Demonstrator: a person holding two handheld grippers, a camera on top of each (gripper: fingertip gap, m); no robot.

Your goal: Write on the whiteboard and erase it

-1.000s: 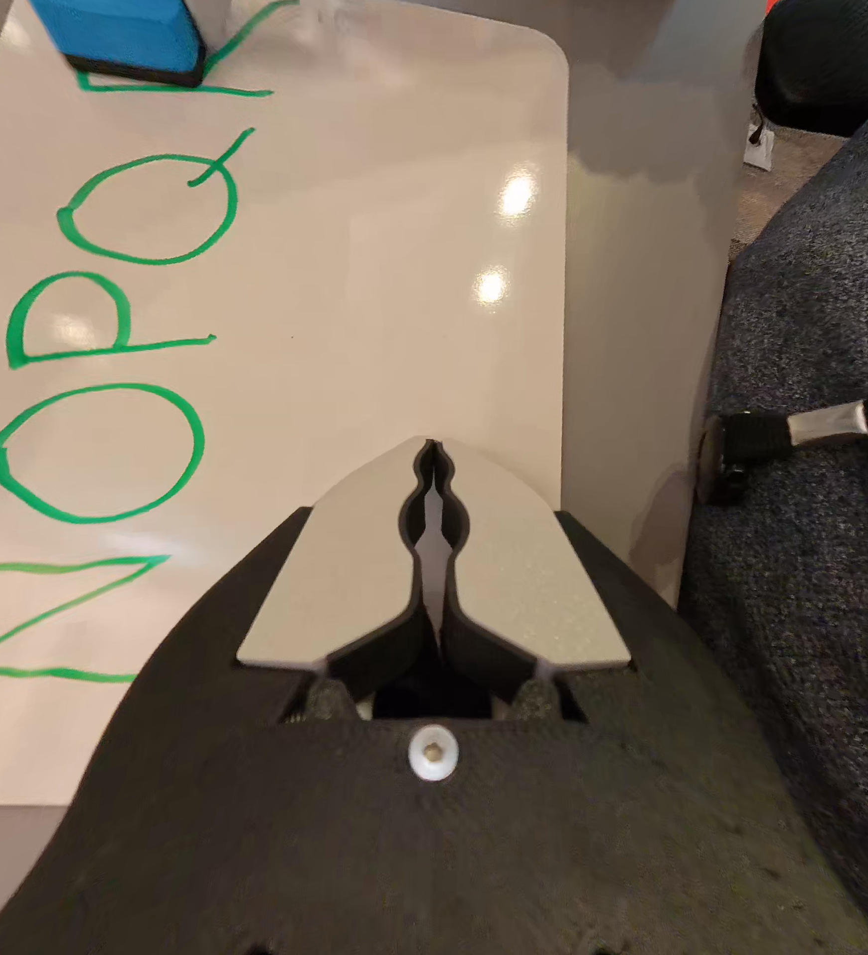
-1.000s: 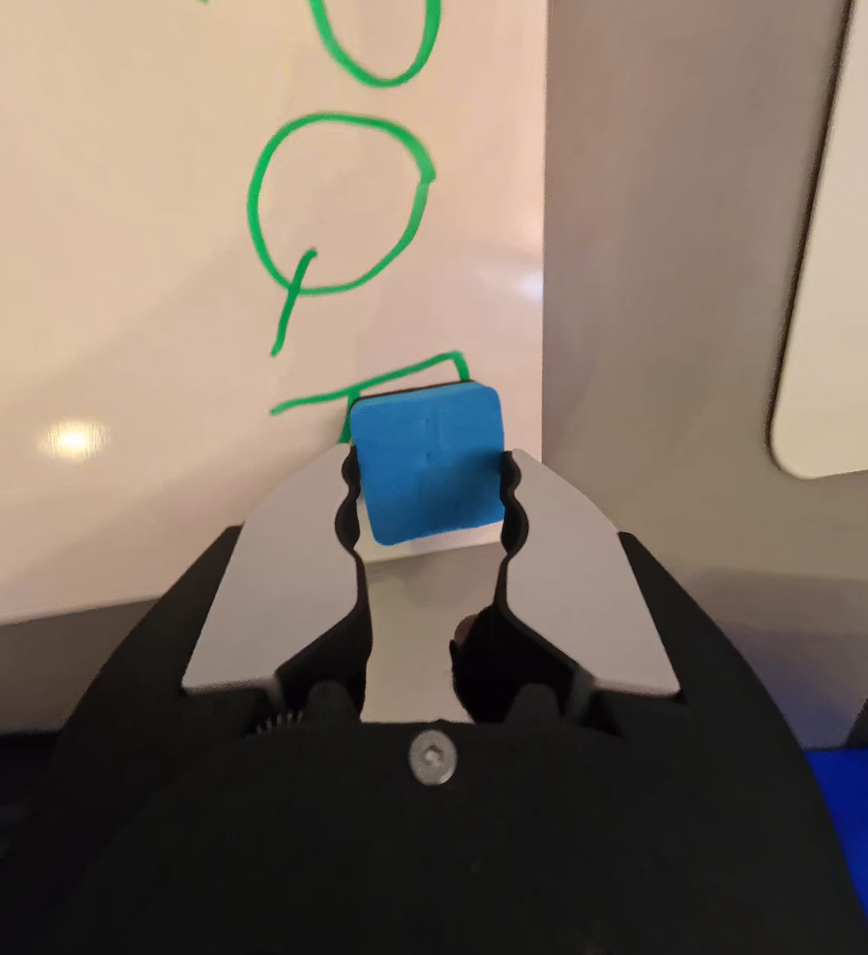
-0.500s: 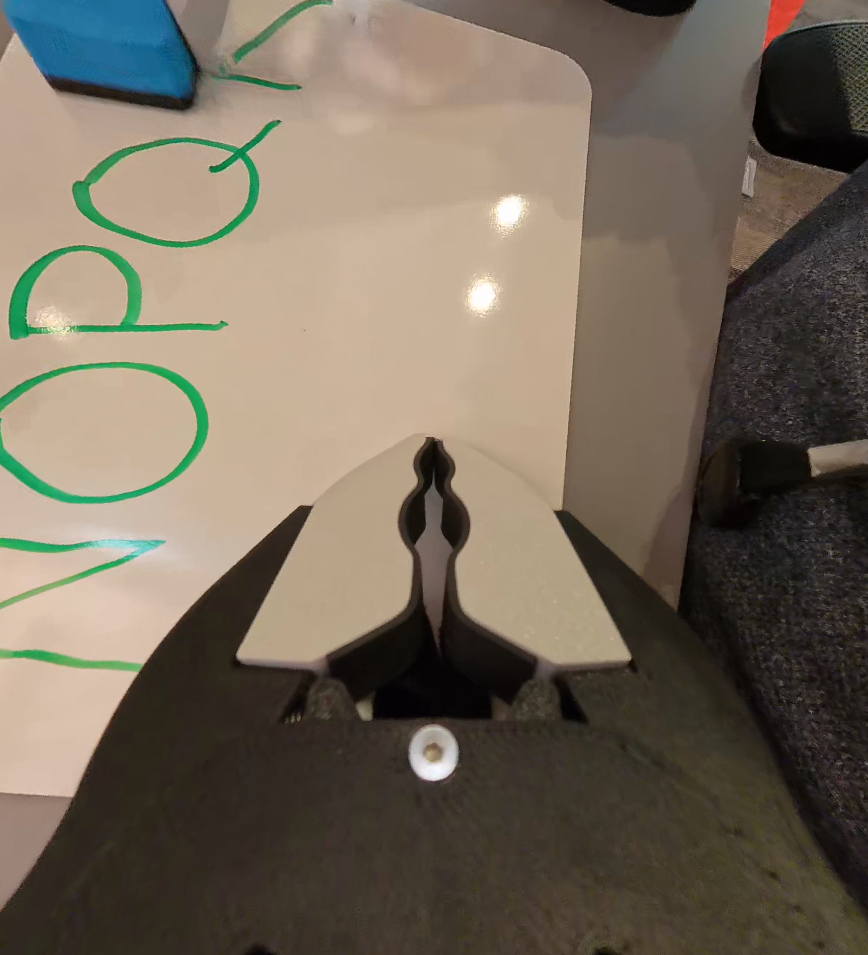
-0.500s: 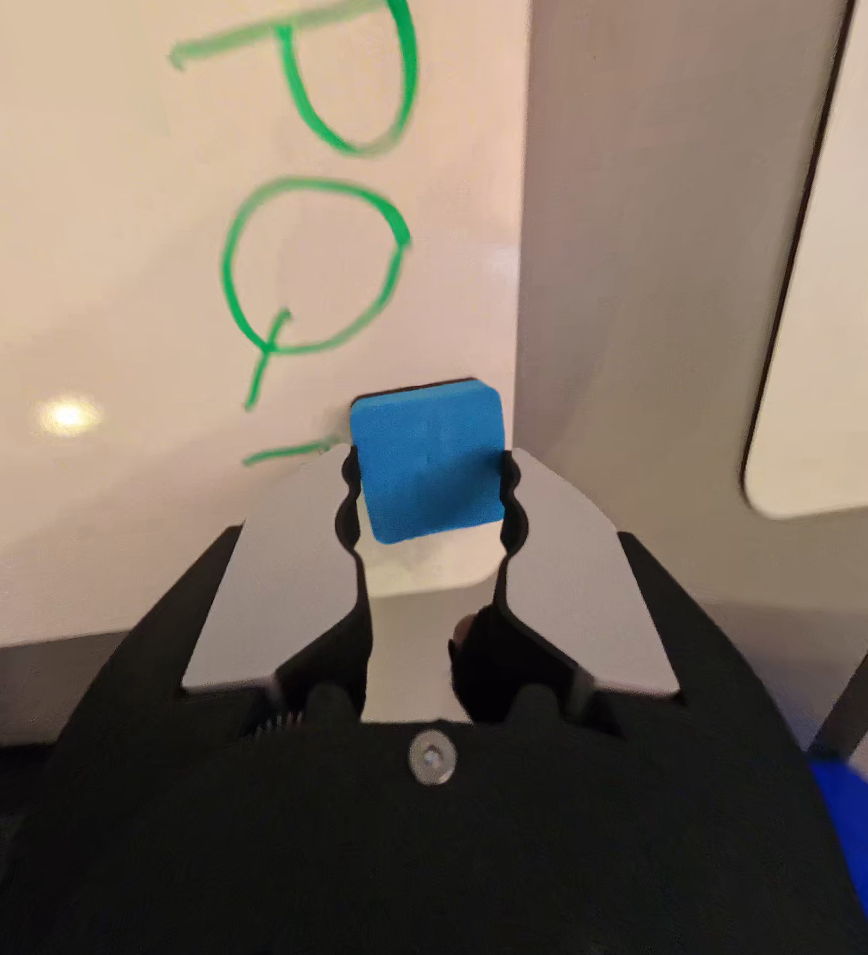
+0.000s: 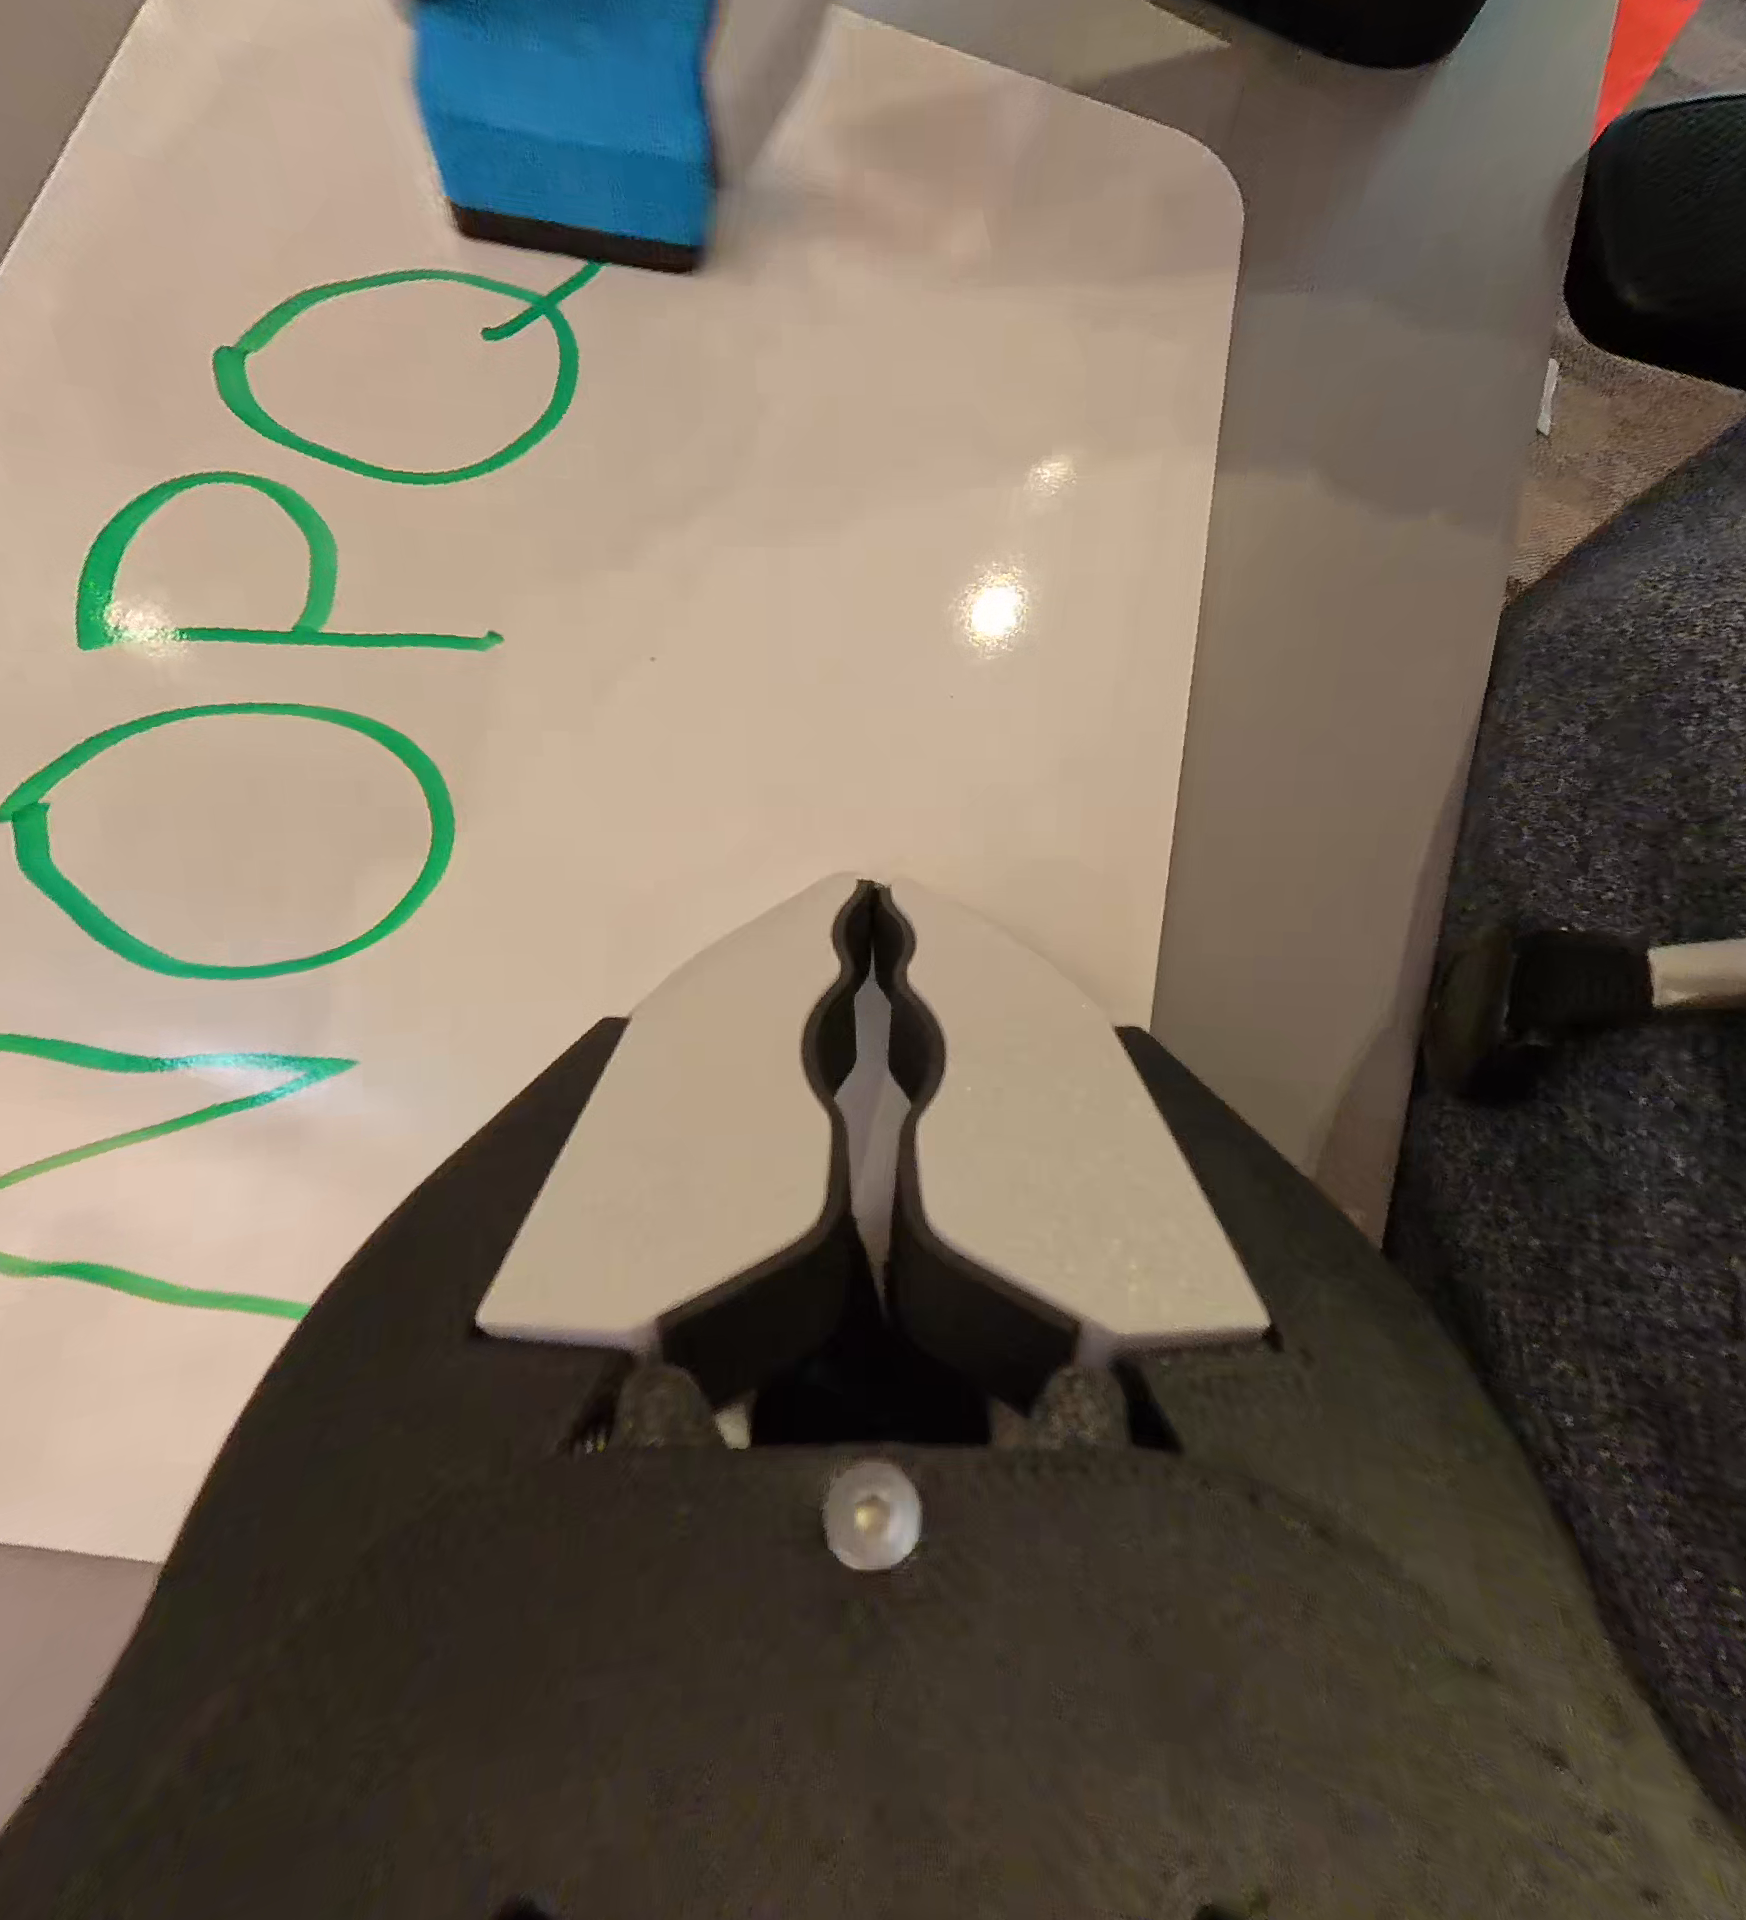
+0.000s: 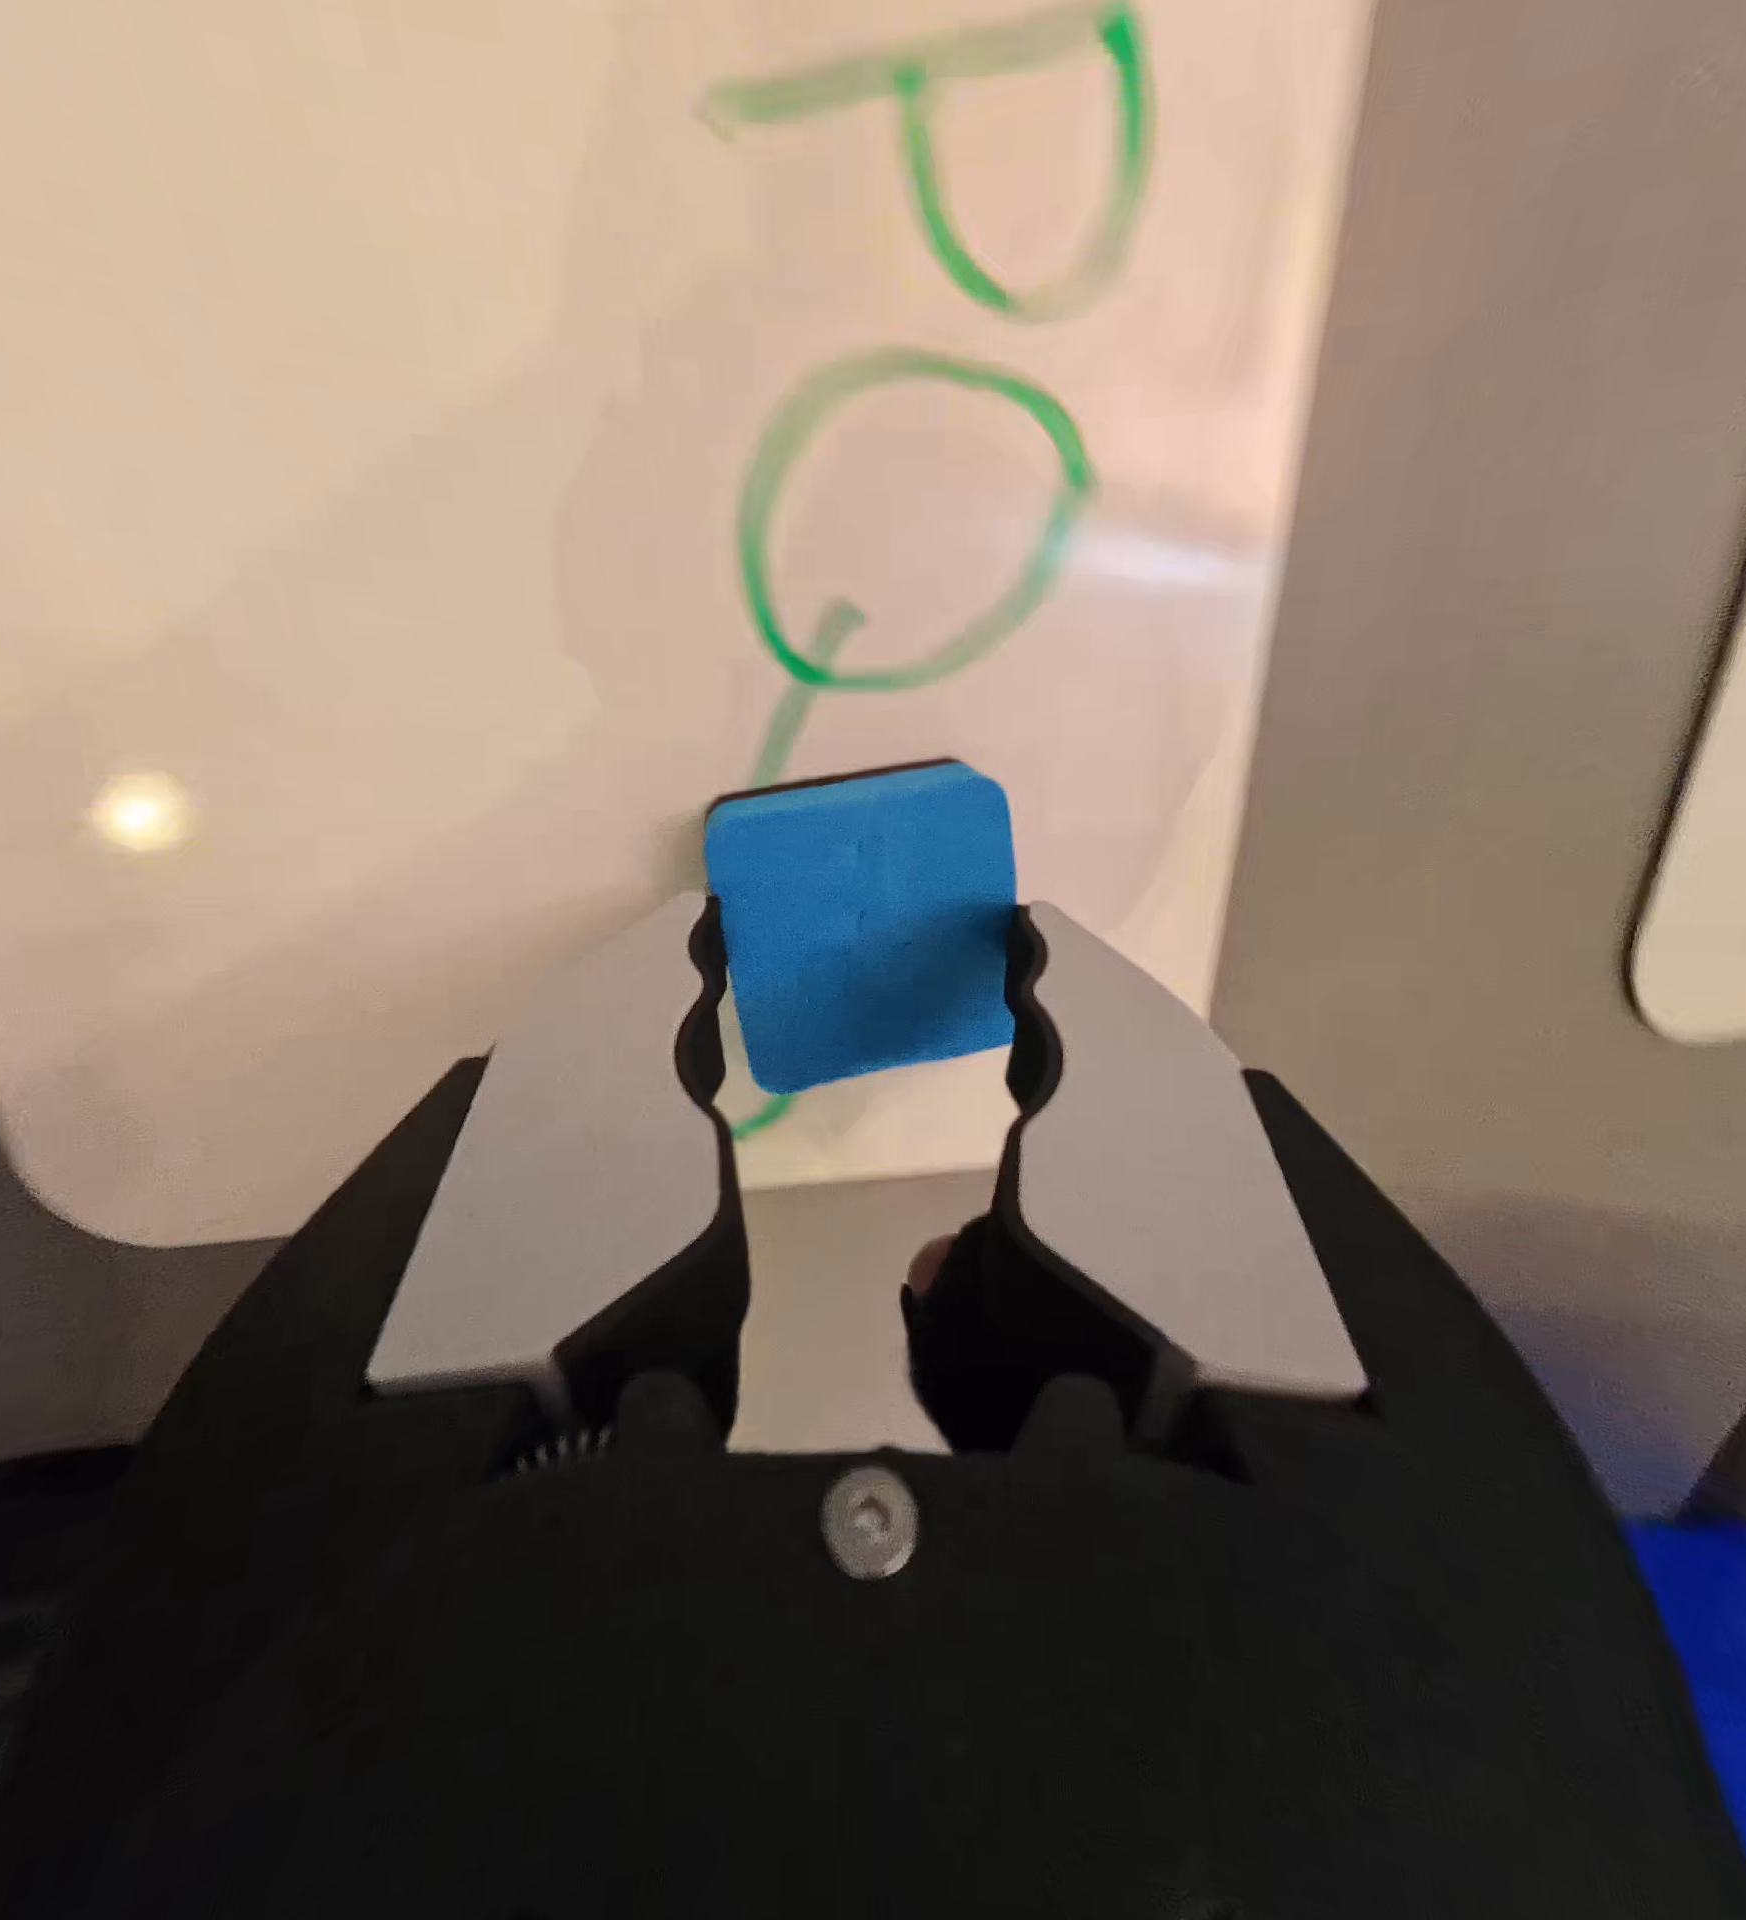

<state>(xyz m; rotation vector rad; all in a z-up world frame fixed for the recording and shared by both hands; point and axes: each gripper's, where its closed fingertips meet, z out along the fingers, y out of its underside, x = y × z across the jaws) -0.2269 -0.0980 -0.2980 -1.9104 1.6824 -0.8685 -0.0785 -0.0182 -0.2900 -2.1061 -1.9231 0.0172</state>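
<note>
One blue eraser (image 6: 864, 940), with a black felt underside, is gripped between the pads of the right gripper (image 6: 864, 997), which is held about as wide as the block itself, both pads pressed against its sides. The eraser is set felt-down on the whiteboard (image 5: 848, 644), at the far end of the green writing (image 5: 225, 831) as seen from the left wrist view and touching the tail of the last remaining letter. The left gripper (image 5: 871, 891) is closed with nothing between its fingertips, poised low over the near right part of the board. Several risks can be judged from here: the foam block could be twisted or squeezed out of the pads if it is pressed hard while being dragged; a tilted felt face would leave streaks, and a small green remnant (image 6: 760, 1120) is already visible just behind the eraser; the loose board could slide on the grey counter (image 5: 1368, 520) since it is not visibly pinned. By count: two grippers, one eraser, one written-on whiteboard, four whole green letters left, and a second white board (image 6: 1742, 831) partly visible to the right.
</note>
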